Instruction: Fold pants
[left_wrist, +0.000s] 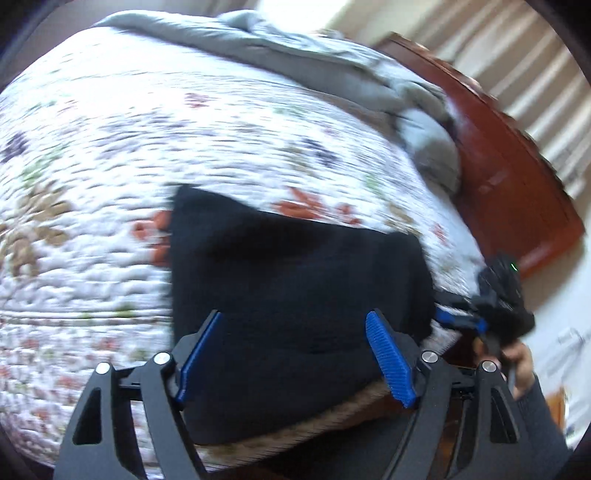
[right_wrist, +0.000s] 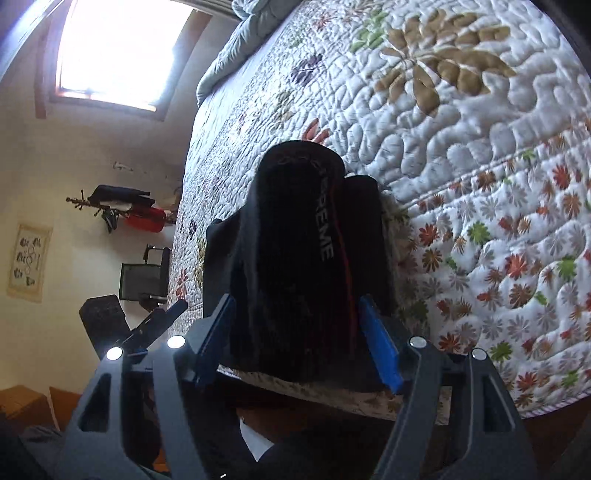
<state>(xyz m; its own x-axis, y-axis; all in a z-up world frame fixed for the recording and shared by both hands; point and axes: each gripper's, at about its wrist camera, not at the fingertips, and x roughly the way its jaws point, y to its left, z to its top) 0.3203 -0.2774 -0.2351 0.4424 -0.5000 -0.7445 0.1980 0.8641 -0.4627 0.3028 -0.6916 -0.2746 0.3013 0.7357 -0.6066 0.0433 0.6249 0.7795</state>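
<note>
The black pants lie folded into a compact stack on the floral quilt, close to the bed's near edge. My left gripper is open, its blue pads spread over the near part of the stack and not pressing on it. In the right wrist view the pants show white lettering and a red stripe. My right gripper is open, with the end of the stack between its blue pads. A hand holds the right gripper at the stack's right side. The left gripper shows at the left.
A crumpled grey blanket lies at the far end of the bed, against a reddish wooden bed board. Beside the bed are a bright window, a coat rack with clothes and a dark chair.
</note>
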